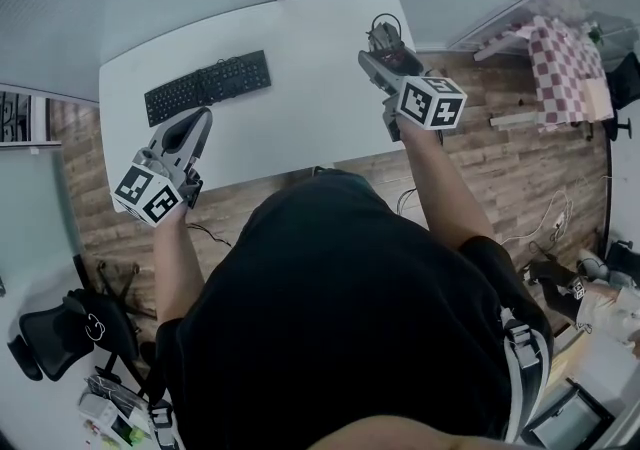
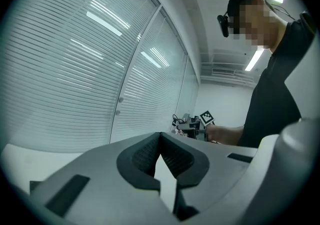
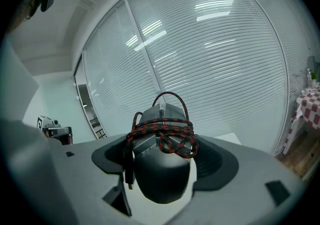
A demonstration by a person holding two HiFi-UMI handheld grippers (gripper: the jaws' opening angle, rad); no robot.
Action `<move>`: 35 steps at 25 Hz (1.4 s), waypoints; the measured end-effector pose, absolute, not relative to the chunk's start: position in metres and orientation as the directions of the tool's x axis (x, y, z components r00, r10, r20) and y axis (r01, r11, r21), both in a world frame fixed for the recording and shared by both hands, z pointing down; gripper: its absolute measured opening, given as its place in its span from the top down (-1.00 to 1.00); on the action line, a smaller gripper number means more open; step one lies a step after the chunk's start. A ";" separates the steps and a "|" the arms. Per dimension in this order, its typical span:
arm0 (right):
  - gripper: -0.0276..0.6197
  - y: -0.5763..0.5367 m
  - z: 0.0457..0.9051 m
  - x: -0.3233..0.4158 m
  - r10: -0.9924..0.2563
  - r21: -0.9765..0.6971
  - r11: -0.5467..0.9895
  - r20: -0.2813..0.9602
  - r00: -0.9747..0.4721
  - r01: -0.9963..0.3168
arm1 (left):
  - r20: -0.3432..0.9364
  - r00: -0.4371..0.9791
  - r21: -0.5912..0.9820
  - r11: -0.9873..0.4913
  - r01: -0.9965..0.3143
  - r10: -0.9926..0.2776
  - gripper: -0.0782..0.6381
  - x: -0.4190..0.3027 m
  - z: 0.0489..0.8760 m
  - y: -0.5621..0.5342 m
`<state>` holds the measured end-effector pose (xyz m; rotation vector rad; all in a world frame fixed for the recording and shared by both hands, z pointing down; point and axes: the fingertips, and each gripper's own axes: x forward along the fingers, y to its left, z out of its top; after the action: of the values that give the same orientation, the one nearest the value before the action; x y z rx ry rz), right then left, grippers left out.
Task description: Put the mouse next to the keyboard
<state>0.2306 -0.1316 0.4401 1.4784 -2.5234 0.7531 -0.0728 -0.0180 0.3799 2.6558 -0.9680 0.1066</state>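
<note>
Right gripper (image 3: 162, 141): jaws clamped on the dark grey mouse bound in red-and-black braided cable (image 3: 160, 181), above the white worktop (image 1: 300, 108). Left gripper (image 2: 160, 144): jaws together, empty. Carry step, I judge. Next: travel left and set down beside the black keyboard (image 1: 207, 86).

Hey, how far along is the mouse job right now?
Done: the mouse, cable wrapped round it, is gripped in the right gripper. In hand: it is held near the right end of the table, apart from the keyboard. Left: carry it across and set it beside the keyboard. The left gripper is shut, empty.
</note>
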 end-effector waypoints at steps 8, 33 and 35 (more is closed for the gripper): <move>-0.34 -0.168 0.459 0.251 -0.758 -0.375 0.407 0.370 -0.537 -0.833 | 0.199 0.758 0.279 -0.706 -0.651 -0.621 0.72 -0.046 0.391 -0.052; -0.34 -0.206 0.469 0.273 -0.725 -0.405 0.415 0.393 -0.565 -0.814 | 0.224 0.754 0.303 -0.691 -0.657 -0.618 0.72 -0.009 0.389 -0.085; -0.34 -0.206 0.468 0.272 -0.721 -0.405 0.420 0.396 -0.569 -0.813 | 0.219 0.751 0.301 -0.689 -0.659 -0.623 0.72 -0.009 0.385 -0.087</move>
<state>0.2719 -0.2057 0.4678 1.3666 -2.5075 0.8527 -0.0090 -0.0867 0.3848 2.5891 -0.9859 0.1404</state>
